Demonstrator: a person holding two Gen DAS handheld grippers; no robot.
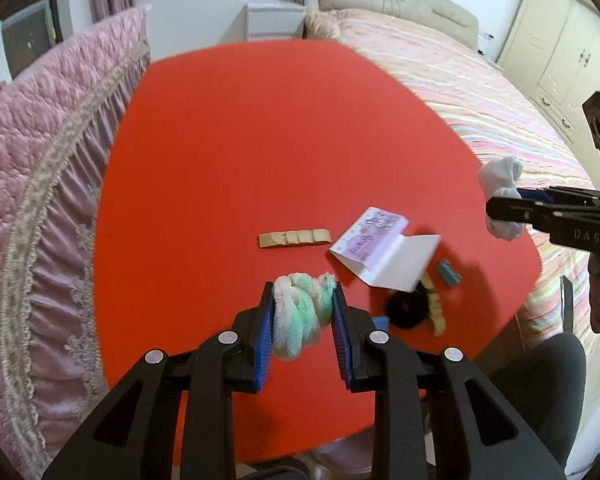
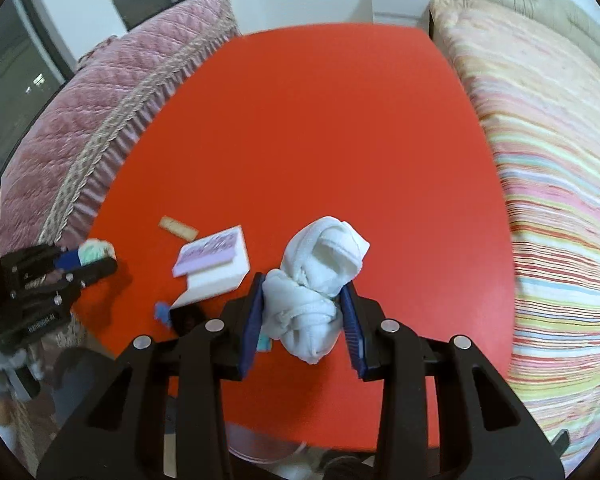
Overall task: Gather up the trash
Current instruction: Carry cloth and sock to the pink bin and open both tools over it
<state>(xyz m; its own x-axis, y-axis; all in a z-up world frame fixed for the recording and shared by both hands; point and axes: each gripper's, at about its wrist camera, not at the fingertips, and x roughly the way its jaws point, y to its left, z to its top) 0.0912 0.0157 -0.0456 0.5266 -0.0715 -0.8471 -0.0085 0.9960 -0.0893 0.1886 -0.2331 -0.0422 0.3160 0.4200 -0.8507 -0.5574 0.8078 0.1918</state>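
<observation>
**Both grippers loaded, the rest of the litter on the table**

The red table (image 1: 228,128) fills both views, wedged between a pink quilted cover (image 1: 40,168) on one side and a striped bed (image 2: 560,200) on the other. Most of its top is bare; the litter sits bunched near the front edge.

The left gripper (image 1: 303,300) is clenched on a rolled green-and-white bundle (image 1: 300,312) (it looks like soft fabric, perhaps socks), the blue pads pressing in on both sides, the roll raised clear of the table. The right gripper (image 2: 305,300) is clamped the same way on a knotted white bundle (image 2: 320,280), also held above the surface.

Left on the table, from big to small: an open paper packet (image 1: 374,248) with a lilac printed face, a black ring-shaped thing (image 1: 406,310) beneath its corner, a pale yellow fluffy strip (image 1: 434,304) just beside that, a tan cardboard strip (image 1: 294,238) lying apart, and a small blue block (image 1: 448,274) close to the packet. No bin shows in either view, so where the loads go cannot be told.

Risks from here — both bundles are soft and only loosely wound. The white one bulges well past the pads, so a loose fold could unroll and trail, or the knot could squeeze out if the grip eases in transit. With both tools full, neither can catch a drop. The paper packet, light and half open, could be swept off the near edge by a low pass.
</observation>
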